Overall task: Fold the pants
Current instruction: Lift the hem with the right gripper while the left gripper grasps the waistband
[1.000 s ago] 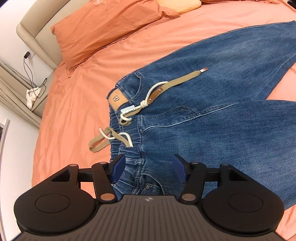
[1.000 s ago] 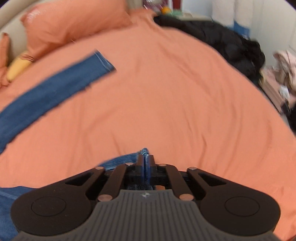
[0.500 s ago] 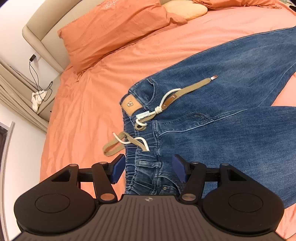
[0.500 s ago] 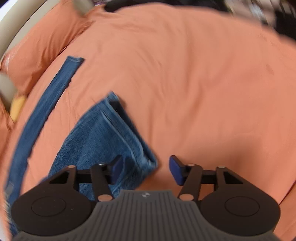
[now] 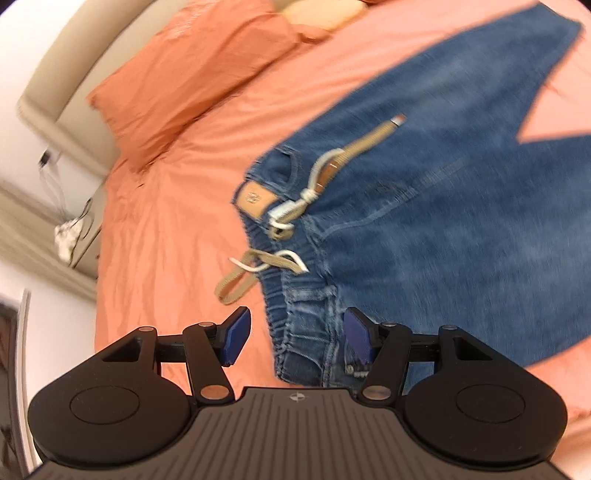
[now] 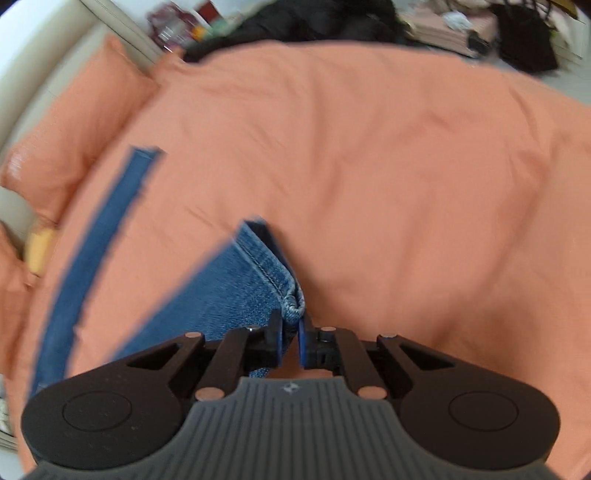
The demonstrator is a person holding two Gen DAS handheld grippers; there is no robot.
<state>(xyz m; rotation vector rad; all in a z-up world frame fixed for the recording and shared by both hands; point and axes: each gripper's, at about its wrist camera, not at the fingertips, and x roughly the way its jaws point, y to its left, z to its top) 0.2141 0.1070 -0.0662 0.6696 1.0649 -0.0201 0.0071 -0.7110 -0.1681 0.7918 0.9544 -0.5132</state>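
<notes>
Blue jeans (image 5: pixel 461 221) lie spread on an orange bed, waistband toward me, with a tan belt (image 5: pixel 236 284) and a white drawstring (image 5: pixel 291 218) loose at the waist. My left gripper (image 5: pixel 295 338) is open, its blue pads either side of the near end of the waistband. In the right wrist view my right gripper (image 6: pixel 291 343) is shut on the hem corner of the near leg (image 6: pixel 229 295). The far leg (image 6: pixel 107 221) stretches away at the left.
Orange bedsheet (image 6: pixel 388 166) covers the bed. Orange pillows (image 5: pixel 195 62) lie at the headboard. A bedside stand with cables (image 5: pixel 70 236) is at the left. Dark clothes (image 6: pixel 321 26) and clutter lie beyond the bed's far edge.
My right gripper, open half a second ago beside the leg hem, has closed on the hem corner. My left gripper has shifted left along the waistband and stays open.
</notes>
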